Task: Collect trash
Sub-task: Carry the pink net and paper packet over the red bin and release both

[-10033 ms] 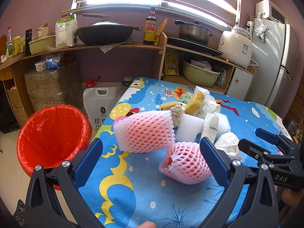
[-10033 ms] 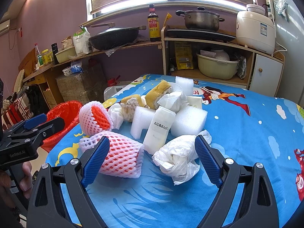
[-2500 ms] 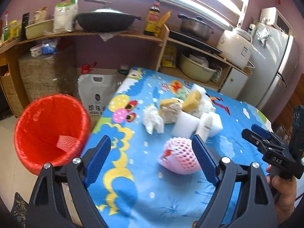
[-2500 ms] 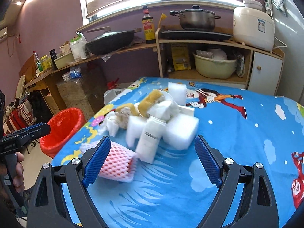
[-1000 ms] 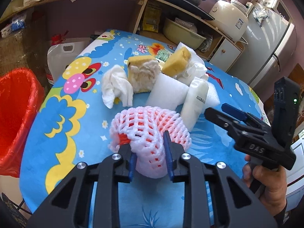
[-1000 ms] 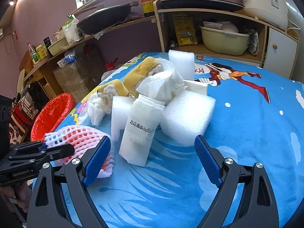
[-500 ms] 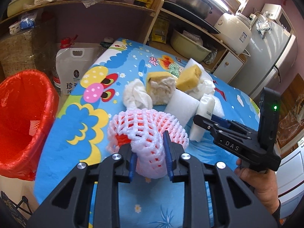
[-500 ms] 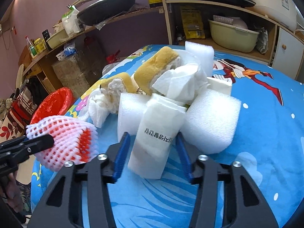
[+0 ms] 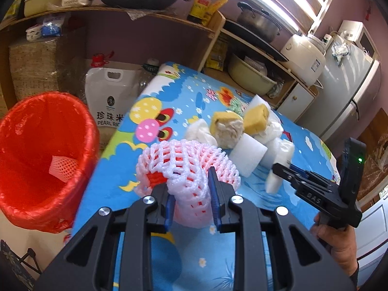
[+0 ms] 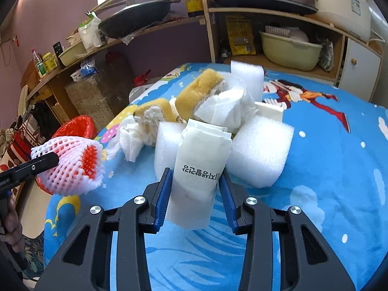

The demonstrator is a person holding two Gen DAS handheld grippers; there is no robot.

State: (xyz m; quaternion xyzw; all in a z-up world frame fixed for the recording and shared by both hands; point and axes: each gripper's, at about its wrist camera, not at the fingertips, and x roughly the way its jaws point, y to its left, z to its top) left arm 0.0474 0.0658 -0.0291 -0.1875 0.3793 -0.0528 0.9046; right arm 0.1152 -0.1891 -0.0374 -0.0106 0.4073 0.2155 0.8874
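My left gripper [image 9: 191, 194] is shut on a pink foam fruit net [image 9: 186, 162], which hangs above the blue tablecloth near the table's left edge. The net [image 10: 72, 165] also shows at the left of the right wrist view. A red-lined bin [image 9: 36, 145] stands on the floor to the left, with another net piece inside. The jaws of my right gripper [image 10: 195, 189] are closing on a white printed pouch [image 10: 201, 155], and both blue pads press its sides. The pouch stands upright at the front of the trash pile.
Behind the pouch lie white foam blocks [image 10: 262, 152], two yellow sponges [image 10: 198, 89] and crumpled tissue [image 10: 225, 109]. Wooden shelves with pans, a basin and a rice cooker stand beyond the table [image 10: 339, 194]. A rice bag [image 9: 109, 101] sits on the floor by the bin.
My right gripper's jaws have gone from wide open to closed around the white pouch. My left gripper has carried the pink net up and back from the pile, so more of the bin shows.
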